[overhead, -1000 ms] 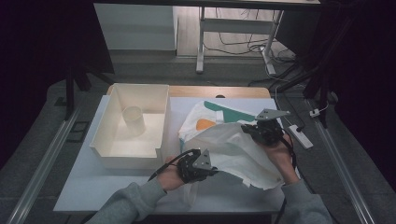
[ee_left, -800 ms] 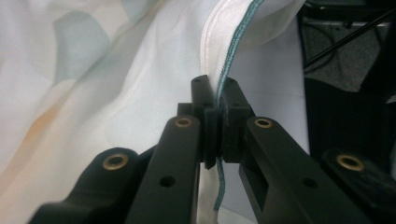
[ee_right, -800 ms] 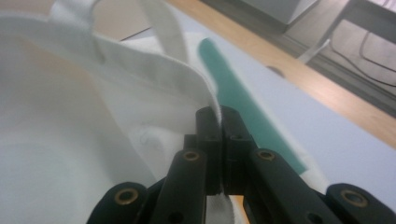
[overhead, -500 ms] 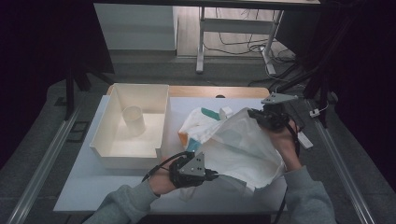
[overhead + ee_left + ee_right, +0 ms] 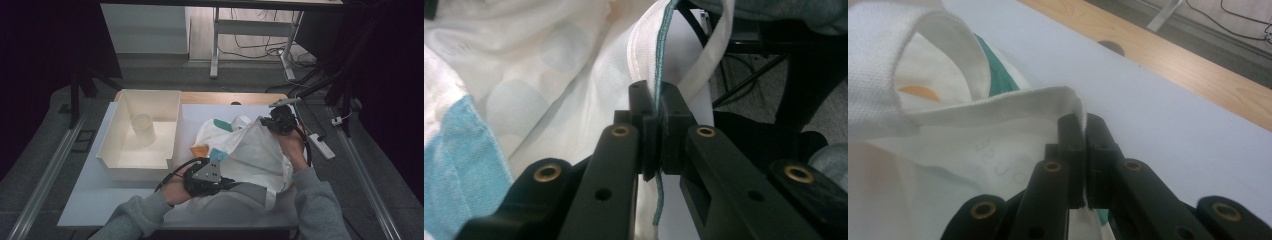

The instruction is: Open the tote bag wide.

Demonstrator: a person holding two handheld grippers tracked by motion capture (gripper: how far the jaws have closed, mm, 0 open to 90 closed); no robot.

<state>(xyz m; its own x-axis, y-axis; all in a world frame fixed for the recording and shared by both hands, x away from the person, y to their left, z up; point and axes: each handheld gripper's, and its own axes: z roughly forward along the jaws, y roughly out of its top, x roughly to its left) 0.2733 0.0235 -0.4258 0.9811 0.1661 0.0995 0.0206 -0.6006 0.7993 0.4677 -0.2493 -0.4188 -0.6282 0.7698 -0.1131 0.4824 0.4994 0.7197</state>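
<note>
A white cloth bag (image 5: 252, 157) with teal and orange print lies bunched on the white table (image 5: 115, 197). My left gripper (image 5: 227, 183) is at the bag's near side and is shut on a teal-stitched edge of it. In the left gripper view the jaws (image 5: 658, 102) pinch that seam, and the cloth (image 5: 549, 75) rises behind. My right gripper (image 5: 265, 123) is at the bag's far right side. It holds the bag's hem up off the table. The right gripper view shows the jaws (image 5: 1083, 127) shut on the folded hem (image 5: 998, 107), with a handle loop (image 5: 943, 35) to the left.
A white open bin (image 5: 112, 162) with a white cup (image 5: 142, 128) inside stands at the table's left. A wooden strip (image 5: 210, 97) runs along the far edge. A power strip (image 5: 320, 146) lies off the right side. Desk legs and cables stand beyond.
My right gripper has carried the bag's hem toward the table's far side, lifting the cloth and drawing it taut. The left gripper has kept its grip and has risen slightly.
</note>
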